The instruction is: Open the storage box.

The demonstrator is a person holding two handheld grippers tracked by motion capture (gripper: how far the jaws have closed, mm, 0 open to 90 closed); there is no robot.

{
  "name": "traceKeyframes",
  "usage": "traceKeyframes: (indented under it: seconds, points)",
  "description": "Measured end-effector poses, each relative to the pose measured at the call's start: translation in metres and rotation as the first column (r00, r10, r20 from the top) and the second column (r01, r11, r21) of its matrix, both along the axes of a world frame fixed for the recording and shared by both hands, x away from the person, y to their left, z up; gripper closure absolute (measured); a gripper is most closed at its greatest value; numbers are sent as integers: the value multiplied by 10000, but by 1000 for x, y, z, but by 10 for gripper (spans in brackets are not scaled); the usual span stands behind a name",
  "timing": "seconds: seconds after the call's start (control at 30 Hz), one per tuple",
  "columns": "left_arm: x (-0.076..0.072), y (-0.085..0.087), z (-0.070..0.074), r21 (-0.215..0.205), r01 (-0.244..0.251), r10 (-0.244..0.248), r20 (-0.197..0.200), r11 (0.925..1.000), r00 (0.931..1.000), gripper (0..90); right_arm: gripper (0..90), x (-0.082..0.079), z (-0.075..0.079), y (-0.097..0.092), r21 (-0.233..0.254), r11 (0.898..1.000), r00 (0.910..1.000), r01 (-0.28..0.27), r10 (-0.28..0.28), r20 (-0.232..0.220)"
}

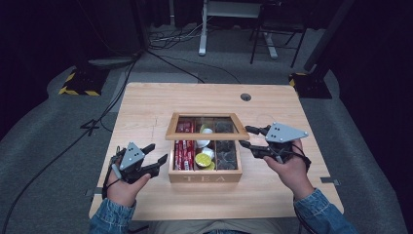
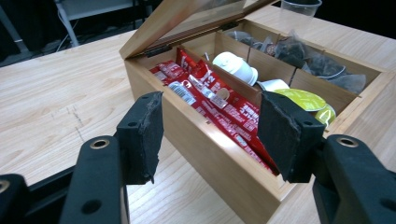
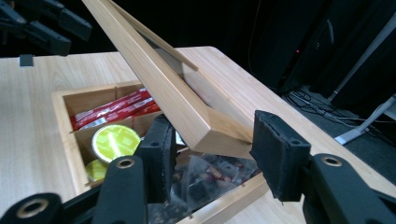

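High view: wooden tea box (image 1: 205, 176) sits mid-tabletop (image 1: 146, 102), its lid (image 1: 207, 133) half raised. Your right gripper (image 1: 247, 137) has fingers (image 3: 279, 151) straddling the lid's corner, not pressing. Your left gripper (image 1: 156, 153) stands open, empty. Lid looks stiff, light, hinged; take it by the front edge.

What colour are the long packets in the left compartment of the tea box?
Red packets, with small white labels; the left gripper view shows them best.

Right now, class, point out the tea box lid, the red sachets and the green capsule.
tea box lid (image 3: 159, 88): right gripper view, its wooden frame edge.
red sachets (image 2: 219, 105): left gripper view, mid packet.
green capsule (image 3: 115, 141): right gripper view, its foil top.
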State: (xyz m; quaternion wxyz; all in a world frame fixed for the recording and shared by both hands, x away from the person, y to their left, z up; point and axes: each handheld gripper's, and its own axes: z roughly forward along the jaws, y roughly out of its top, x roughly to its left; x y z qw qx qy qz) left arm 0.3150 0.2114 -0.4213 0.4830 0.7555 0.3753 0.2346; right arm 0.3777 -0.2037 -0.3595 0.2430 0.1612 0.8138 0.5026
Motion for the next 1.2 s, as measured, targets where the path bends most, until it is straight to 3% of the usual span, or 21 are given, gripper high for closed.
traceKeyframes:
  seconds: [0.13, 0.33, 0.63, 0.9, 1.2]
  points:
    - [-2, 6, -1, 104, -192, 192, 70, 9998, 9998, 409, 533, 11, 8, 0, 9, 10000, 10000, -21, 21, 22]
    - [-9, 14, -4, 161, -474, 474, 39, 9987, 9989, 399, 553, 26, 22, 1, 414, 9991, 10000, 32, -32, 11]
    - [-23, 27, -10, 507, -784, 799, -288, 9956, 9964, 385, 579, 54, 43, 6, 675, 9977, 10000, 19, -22, 42]
    - [-27, 33, -12, 562, -894, 922, -495, 9944, 9945, 383, 587, 75, 50, 6, 1192, 9928, 9999, 145, -146, 3]
    - [-23, 32, -15, 620, -804, 842, -615, 9948, 9945, 383, 593, 94, 57, 8, 1431, 9890, 9993, 376, -363, -116]
